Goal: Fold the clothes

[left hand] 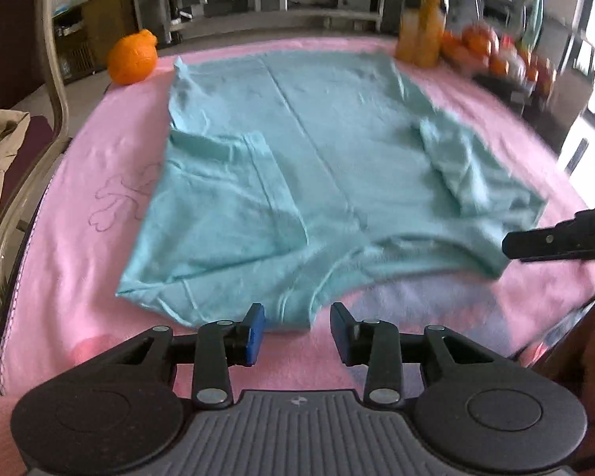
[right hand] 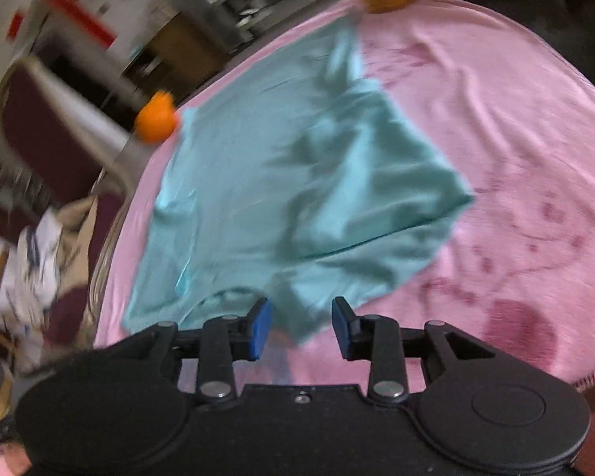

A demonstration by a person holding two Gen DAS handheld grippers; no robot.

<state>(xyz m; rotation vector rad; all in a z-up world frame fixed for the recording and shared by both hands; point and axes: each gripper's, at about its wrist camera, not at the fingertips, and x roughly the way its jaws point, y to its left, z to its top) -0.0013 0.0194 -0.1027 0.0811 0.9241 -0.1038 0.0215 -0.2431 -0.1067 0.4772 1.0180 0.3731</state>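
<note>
Nearest us, our left gripper [left hand: 297,327] has its blue pads apart with nothing between them, just short of the near hem of the teal shirt [left hand: 317,158]. Our right gripper [right hand: 301,327] is likewise parted and empty, over the shirt's near corner. That shirt lies flat on the pink blanket [left hand: 79,218] covering the desk, both sleeves turned inward, its long axis running away from us toward the orange [left hand: 133,59]. We judge both grippers about equally near the hem, so the coming fold likely runs near to far.
</note>
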